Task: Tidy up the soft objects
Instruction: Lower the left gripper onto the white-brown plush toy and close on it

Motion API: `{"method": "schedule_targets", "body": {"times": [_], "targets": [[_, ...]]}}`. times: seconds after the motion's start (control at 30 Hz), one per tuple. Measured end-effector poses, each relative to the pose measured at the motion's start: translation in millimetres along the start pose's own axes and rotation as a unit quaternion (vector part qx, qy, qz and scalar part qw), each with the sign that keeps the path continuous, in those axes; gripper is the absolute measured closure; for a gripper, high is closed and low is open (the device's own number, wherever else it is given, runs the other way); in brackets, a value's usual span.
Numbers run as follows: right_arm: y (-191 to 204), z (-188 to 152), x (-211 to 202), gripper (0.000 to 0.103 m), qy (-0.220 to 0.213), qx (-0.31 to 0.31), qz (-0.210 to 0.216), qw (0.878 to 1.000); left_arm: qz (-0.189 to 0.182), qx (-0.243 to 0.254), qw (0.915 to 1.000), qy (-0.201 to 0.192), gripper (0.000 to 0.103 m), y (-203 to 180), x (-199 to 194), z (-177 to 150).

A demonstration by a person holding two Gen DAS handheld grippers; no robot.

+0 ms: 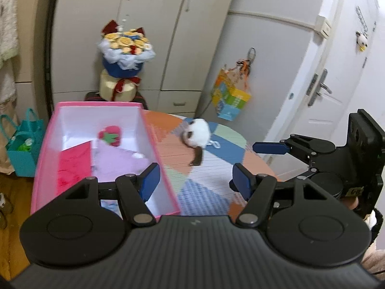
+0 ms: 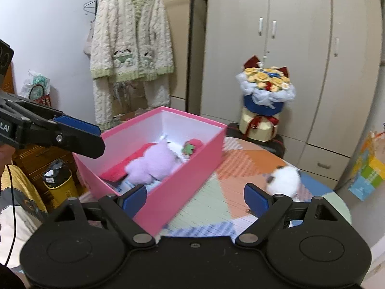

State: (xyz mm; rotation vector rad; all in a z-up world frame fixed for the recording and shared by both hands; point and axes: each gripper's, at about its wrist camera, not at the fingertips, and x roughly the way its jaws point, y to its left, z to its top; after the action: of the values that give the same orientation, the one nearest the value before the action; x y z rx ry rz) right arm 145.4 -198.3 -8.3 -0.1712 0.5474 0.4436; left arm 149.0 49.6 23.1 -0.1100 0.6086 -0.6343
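A pink box (image 1: 166, 168) with white inner walls stands on the left of a table covered by a patchwork cloth (image 1: 216, 168). In it lie a purple plush (image 2: 154, 163), a red cloth (image 1: 73, 166) and a strawberry toy (image 1: 110, 136). A white-and-brown plush toy (image 1: 196, 136) lies on the cloth to the right of the box, also in the right wrist view (image 2: 285, 179). My left gripper (image 1: 196, 180) hangs open over the box's right wall, nothing between its fingers. My right gripper (image 2: 195, 202) is open and empty, near the box's front wall.
A flower bouquet (image 1: 126, 50) on a cream box stands behind the table before the wardrobe (image 1: 154, 24). A teal bag (image 1: 24, 149) sits on the floor at left. A colourful paper bag (image 1: 229, 96) hangs by the door. A cardigan (image 2: 131, 36) hangs at the wall.
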Motion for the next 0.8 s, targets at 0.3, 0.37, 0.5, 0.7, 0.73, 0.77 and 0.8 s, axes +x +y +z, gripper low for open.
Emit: {"method": "schedule_targets", "body": {"times": [0.3, 0.37, 0.5, 0.7, 0.73, 0.77, 0.8], "targets": [[-48, -8, -11, 0.012, 0.006, 0.004, -0.034, 0.999, 0.001, -0.011, 0.9999, -0.010, 0.036, -46, 55, 11], [-56, -12, -13, 0.012, 0.004, 0.000, -0.037, 0.999, -0.002, -0.010, 0.9999, -0.007, 0.036, -56, 69, 13], [-75, -20, -15, 0.012, -0.013, -0.005, -0.036, 0.999, -0.006, -0.009, 0.9999, -0.009, 0.035, -74, 100, 19], [-111, -31, 10, 0.013, -0.046, -0.020, -0.037, 0.998, 0.030, -0.008, 0.9992, -0.026, 0.036, -82, 153, 25], [-117, -32, 17, 0.013, -0.044, -0.021, -0.033, 0.998, 0.036, -0.013, 0.9989, -0.028, 0.036, -80, 162, 26], [-123, -34, 25, 0.013, -0.044, -0.021, -0.028, 0.998, 0.043, -0.024, 0.9984, -0.028, 0.036, -76, 171, 26], [-131, -35, 33, 0.013, -0.042, -0.022, -0.021, 0.999, 0.045, -0.032, 0.9982, -0.026, 0.036, -73, 182, 27]]}}
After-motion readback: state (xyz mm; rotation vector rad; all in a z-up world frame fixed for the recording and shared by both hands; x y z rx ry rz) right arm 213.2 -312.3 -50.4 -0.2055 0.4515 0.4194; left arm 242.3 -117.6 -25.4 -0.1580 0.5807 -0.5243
